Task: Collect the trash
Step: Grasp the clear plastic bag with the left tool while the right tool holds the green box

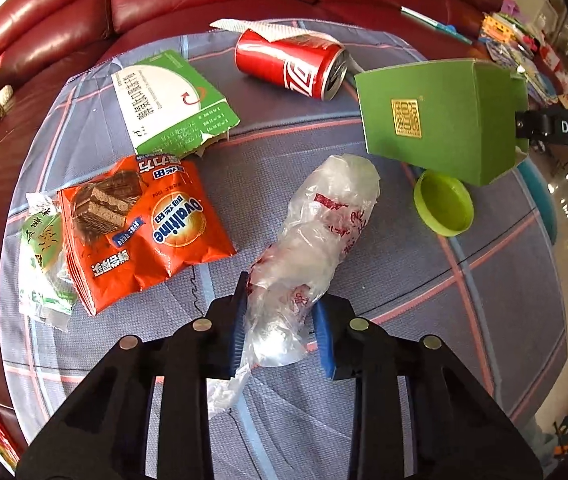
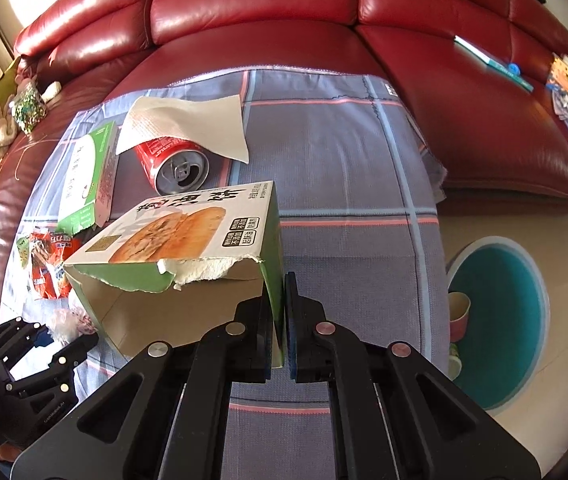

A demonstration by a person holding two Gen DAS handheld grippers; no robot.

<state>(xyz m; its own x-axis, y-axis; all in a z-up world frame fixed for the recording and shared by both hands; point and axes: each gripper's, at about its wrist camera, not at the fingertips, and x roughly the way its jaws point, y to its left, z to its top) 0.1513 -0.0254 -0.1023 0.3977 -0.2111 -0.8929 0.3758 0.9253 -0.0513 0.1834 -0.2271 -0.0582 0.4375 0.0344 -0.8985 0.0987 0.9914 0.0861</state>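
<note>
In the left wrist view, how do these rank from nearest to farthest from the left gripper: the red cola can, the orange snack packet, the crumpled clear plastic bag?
1. Crumpled clear plastic bag: between the left gripper fingers.
2. Orange snack packet: to the left, on the cloth.
3. Red cola can: far side, lying down under a white paper napkin.

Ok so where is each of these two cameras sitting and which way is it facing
Left wrist: sits on the left gripper, looking steeply down at the checked cloth; own jaws closed on the crumpled plastic bag; the right gripper enters at the right edge.
Right wrist: sits on the right gripper, looking down toward the red sofa; own jaws pinch a wall of the torn green box; the left gripper shows lower left.
Shared: the cola can, the box, the cloth, the sofa.
</note>
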